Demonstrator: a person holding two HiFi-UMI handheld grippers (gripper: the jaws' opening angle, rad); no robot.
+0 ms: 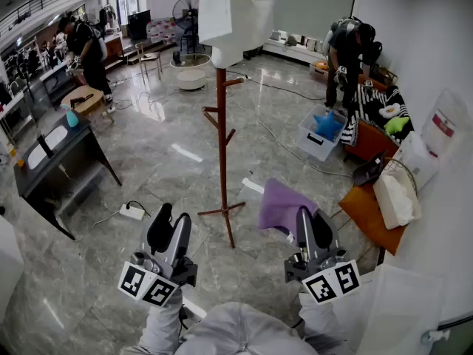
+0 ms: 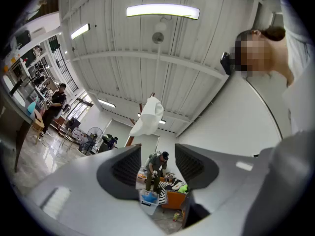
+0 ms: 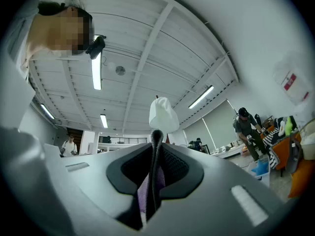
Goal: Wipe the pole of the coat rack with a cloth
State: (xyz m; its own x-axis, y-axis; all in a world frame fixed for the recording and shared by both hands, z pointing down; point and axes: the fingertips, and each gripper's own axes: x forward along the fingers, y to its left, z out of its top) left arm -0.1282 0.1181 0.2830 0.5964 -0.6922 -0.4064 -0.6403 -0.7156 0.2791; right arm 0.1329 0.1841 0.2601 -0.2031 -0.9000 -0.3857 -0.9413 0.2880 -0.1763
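Observation:
The coat rack stands in the middle of the floor, its red-brown pole point(image 1: 222, 139) rising from crossed feet to a white garment point(image 1: 235, 13) hung at the top. My right gripper point(image 1: 309, 226) is shut on a purple cloth point(image 1: 283, 204), held to the right of the pole's base and clear of it. In the right gripper view a strip of the purple cloth point(image 3: 144, 193) shows between the closed jaws, with the white garment point(image 3: 163, 115) beyond. My left gripper point(image 1: 168, 228) is open and holds nothing, left of the rack's feet. The left gripper view shows the white garment point(image 2: 149, 115) high up.
A white power strip point(image 1: 133, 211) with its cable lies left of the rack. A dark table point(image 1: 55, 150) stands at left. At right are an orange seat point(image 1: 372, 207), a white bin with blue contents point(image 1: 323, 132) and a person point(image 1: 347, 54). Another person point(image 1: 87, 46) stands far left.

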